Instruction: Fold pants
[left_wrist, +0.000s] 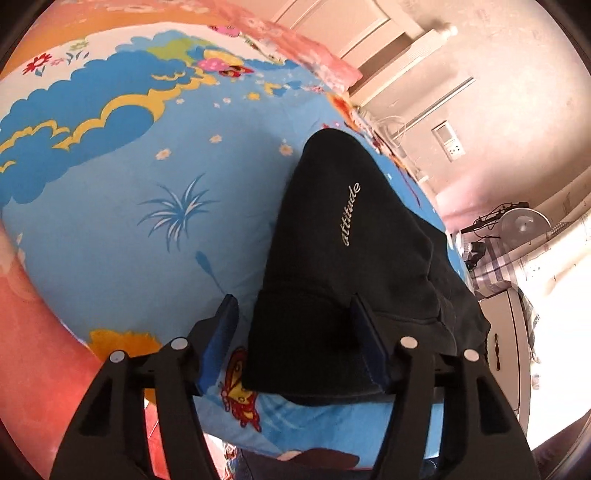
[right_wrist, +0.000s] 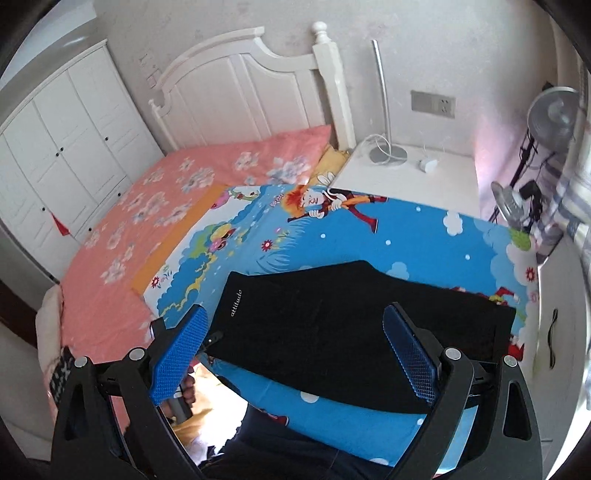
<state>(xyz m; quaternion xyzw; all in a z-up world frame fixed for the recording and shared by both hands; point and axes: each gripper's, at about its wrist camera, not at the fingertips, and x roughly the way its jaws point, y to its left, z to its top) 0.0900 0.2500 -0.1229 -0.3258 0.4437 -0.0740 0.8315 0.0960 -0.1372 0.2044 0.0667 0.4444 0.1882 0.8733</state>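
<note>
The black pants (right_wrist: 332, 325) lie folded flat on the blue cartoon bedsheet (right_wrist: 424, 236), with a white "attitude" print near their left edge. In the left wrist view the pants (left_wrist: 351, 266) reach from between the fingers toward the far bed edge. My left gripper (left_wrist: 295, 306) is open, its fingers astride the near end of the pants, just above the cloth. My right gripper (right_wrist: 295, 317) is open and empty, held above the pants. The left gripper's tip (right_wrist: 214, 338) shows at the pants' left edge.
A pink floral quilt (right_wrist: 147, 221) covers the far left of the bed. A white headboard (right_wrist: 240, 92) and a wardrobe (right_wrist: 62, 147) stand behind. A white nightstand (right_wrist: 406, 173) with a lamp is at the right, and a fan (right_wrist: 554, 114) beyond it.
</note>
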